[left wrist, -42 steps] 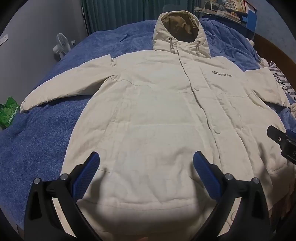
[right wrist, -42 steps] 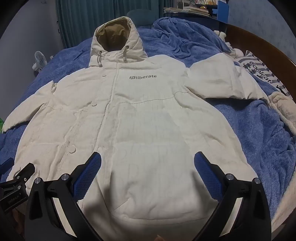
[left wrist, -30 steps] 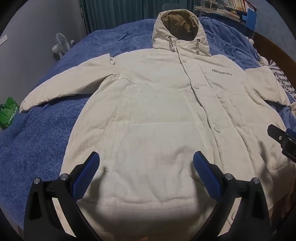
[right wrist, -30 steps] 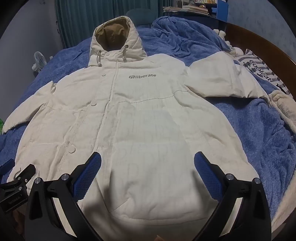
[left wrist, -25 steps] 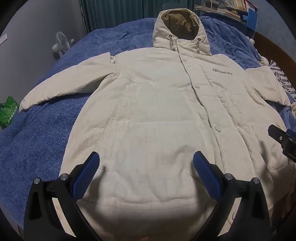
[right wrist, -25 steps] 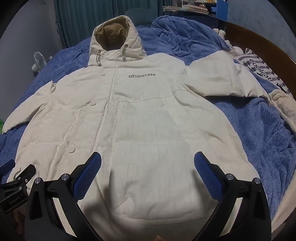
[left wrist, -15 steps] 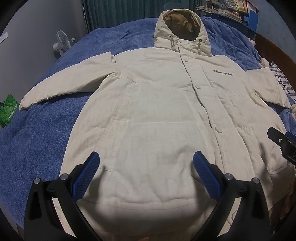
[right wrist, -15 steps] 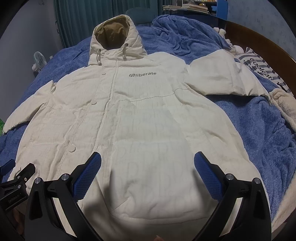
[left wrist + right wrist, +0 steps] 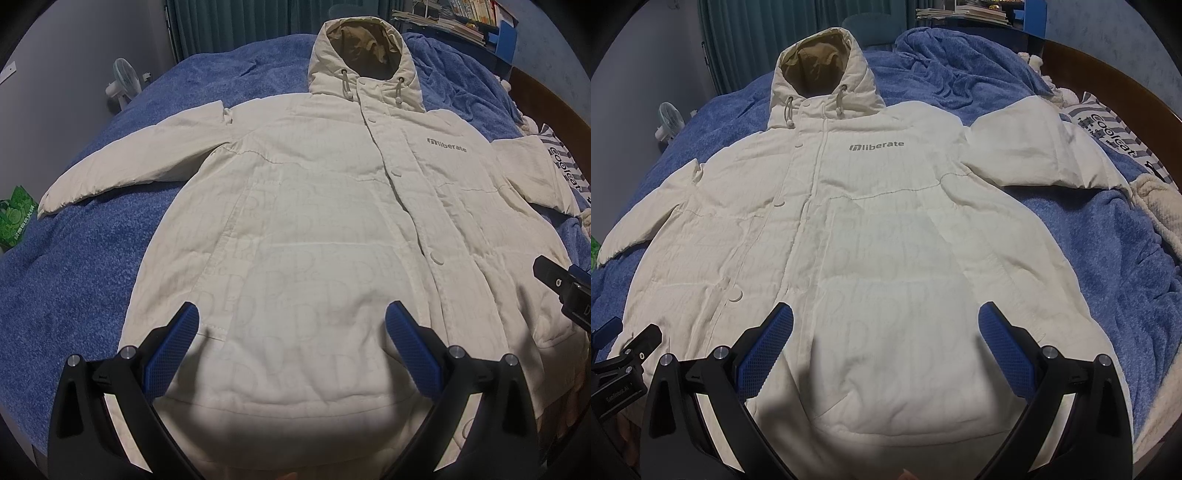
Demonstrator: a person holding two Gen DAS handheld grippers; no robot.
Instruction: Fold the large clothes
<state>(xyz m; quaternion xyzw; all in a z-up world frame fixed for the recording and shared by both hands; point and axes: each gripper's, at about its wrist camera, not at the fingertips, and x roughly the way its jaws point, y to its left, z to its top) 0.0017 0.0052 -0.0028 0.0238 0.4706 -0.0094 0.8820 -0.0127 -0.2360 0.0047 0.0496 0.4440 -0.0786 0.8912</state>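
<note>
A large cream hooded coat (image 9: 314, 229) lies flat and face up on a blue bed, hood at the far end, both sleeves spread out; it also shows in the right wrist view (image 9: 871, 236). My left gripper (image 9: 291, 321) hovers open and empty above the coat's lower left half. My right gripper (image 9: 886, 321) hovers open and empty above the lower right half. Each gripper's black body shows at the edge of the other's view, the right one (image 9: 561, 284) and the left one (image 9: 624, 358). The hem lies in shadow under the fingers.
A blue blanket (image 9: 92, 236) covers the bed. A striped pillow (image 9: 1115, 136) and a cream fleece (image 9: 1160, 210) lie at the right edge by the wooden headboard (image 9: 1108, 70). A fan (image 9: 122, 81) and a green bag (image 9: 16, 214) stand left of the bed.
Both grippers stay open over the hem with only slight camera drift. The coat has not moved.
</note>
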